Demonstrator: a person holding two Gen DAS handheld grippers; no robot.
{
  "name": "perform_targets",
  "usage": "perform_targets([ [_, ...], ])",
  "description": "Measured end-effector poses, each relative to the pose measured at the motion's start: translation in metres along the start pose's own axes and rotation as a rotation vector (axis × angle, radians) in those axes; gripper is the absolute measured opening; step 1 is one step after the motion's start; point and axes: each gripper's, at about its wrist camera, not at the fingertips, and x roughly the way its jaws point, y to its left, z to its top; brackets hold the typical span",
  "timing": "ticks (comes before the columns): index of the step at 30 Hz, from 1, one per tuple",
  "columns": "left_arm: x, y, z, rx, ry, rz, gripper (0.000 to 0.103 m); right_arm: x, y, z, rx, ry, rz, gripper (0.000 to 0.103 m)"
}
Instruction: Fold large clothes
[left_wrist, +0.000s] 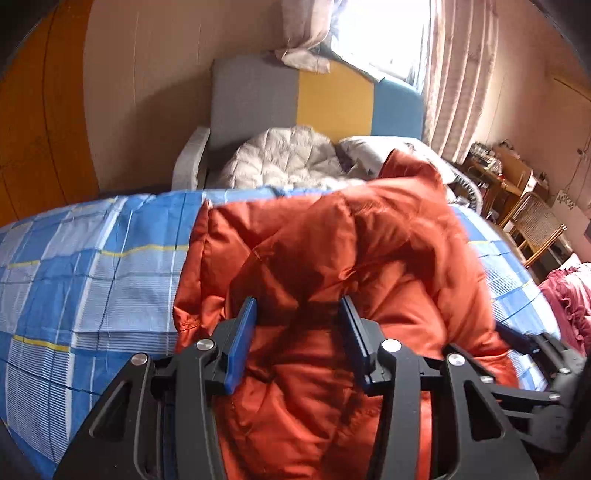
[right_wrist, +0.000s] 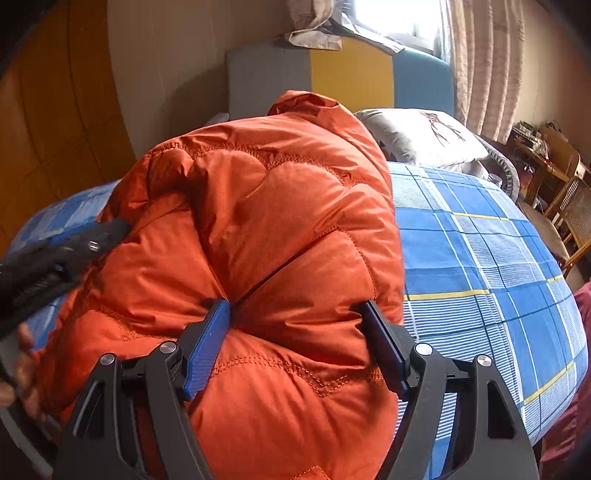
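The orange quilted down jacket (right_wrist: 258, 229) lay bunched on the blue checked bed (right_wrist: 480, 258), filling the centre and lower half of both wrist views. Its long axis ran from the lower edge of the frame up toward the headboard (left_wrist: 332, 99). It sat directly ahead of and under both tools, neither clearly nearer.

The left hand-held gripper (left_wrist: 298, 343) stood about half open. A ridge of jacket rose between its blue pads (left_wrist: 240, 343), though whether they pressed it could not be told. The right hand-held gripper (right_wrist: 299, 347) stood wide, and a thick puffed fold filled the gap and bulged against both pads, looking clamped. In the right wrist view the left tool showed at the left edge, against the jacket's left side.
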Motion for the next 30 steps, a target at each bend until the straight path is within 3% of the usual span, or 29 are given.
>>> perform_targets([
  [6, 0.021, 0.023, -0.024, -0.056, 0.0, -0.02, 0.048, 0.011, 0.016, 0.0, -0.064, 0.026, 0.004, 0.074],
  [13, 0.043, 0.034, -0.043, -0.111, -0.023, -0.054, 0.048, 0.033, 0.017, -0.007, -0.049, 0.051, 0.024, 0.074],
  [21, 0.042, 0.034, -0.042, -0.098, -0.023, -0.04, 0.049, 0.026, 0.029, -0.011, -0.044, 0.016, -0.075, 0.074],
  [27, 0.023, 0.035, -0.036, -0.114, -0.035, 0.014, 0.064, 0.0, 0.031, -0.014, 0.001, -0.03, -0.128, 0.086],
  [30, 0.01, 0.034, -0.037, -0.118, -0.058, 0.065, 0.08, -0.011, 0.031, -0.018, 0.014, -0.041, -0.126, 0.089],
])
